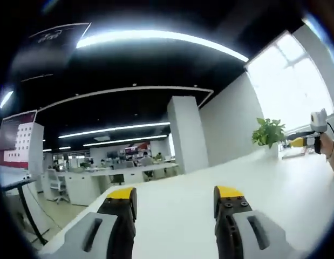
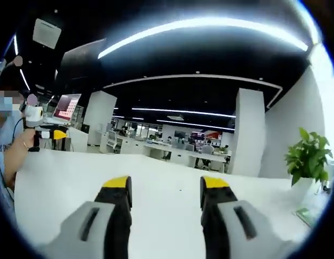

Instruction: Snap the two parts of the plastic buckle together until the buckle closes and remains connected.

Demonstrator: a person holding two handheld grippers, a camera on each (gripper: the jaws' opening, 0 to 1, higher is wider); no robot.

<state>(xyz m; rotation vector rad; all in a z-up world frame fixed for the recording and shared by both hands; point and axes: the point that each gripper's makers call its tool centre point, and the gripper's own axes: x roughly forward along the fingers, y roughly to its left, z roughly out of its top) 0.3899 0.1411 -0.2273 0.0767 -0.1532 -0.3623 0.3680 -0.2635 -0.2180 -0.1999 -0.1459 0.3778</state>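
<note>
1. The left claw (image 1: 175, 202) is hovering spread and empty above the white table (image 1: 274, 189).
2. The right claw (image 2: 165, 192) is also gaping, empty, above the table, with a potted plant (image 2: 307, 159) beyond.
3. I cannot tell where the buckle is lying.

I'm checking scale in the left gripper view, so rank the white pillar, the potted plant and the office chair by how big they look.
Largest to smallest as seen:
1. white pillar
2. potted plant
3. office chair
Plant and chair look close in size, and distance differs, so their order is unsure.

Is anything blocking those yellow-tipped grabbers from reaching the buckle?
No buckle can be seen. The left hand-held gripper and the right hand-held gripper are both open over bare white table; only a potted plant stands off to the side.
</note>
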